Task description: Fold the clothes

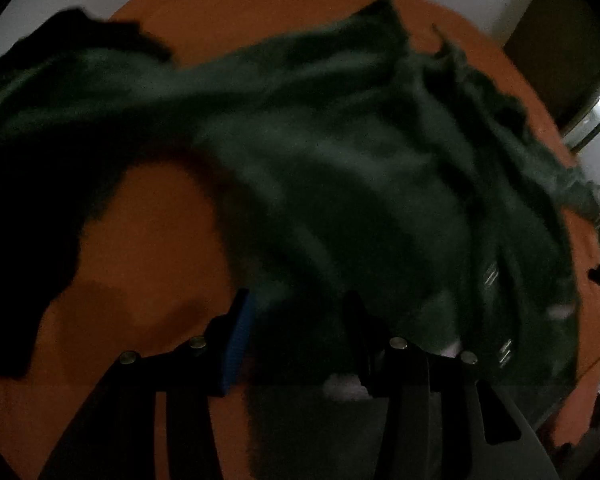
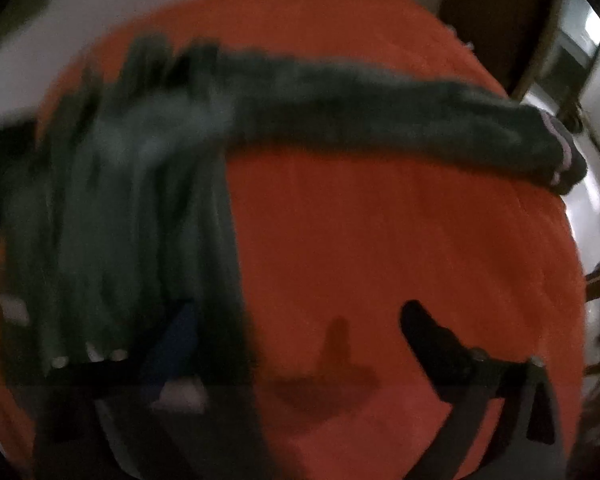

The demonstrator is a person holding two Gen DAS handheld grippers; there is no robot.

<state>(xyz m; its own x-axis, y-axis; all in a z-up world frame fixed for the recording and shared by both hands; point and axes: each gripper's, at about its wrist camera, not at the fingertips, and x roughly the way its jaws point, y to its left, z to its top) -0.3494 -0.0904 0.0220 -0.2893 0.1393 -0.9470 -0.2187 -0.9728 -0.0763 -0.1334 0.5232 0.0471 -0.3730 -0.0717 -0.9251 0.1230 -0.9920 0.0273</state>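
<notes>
Sweater (image 1: 340, 152) lies spread on your orange cover (image 1: 152, 248), sleeve (image 2: 380, 120) stretched sideways | your left gripper (image 1: 300, 320): jaws apart over its hem, pinch unclear | your right gripper (image 2: 300, 328): spread wide, nothing between.

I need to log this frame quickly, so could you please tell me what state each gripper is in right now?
Left gripper: open, jaws apart over the dark green garment, not pinching it.
Right gripper: wide open, holding nothing, over the orange cover.
</notes>
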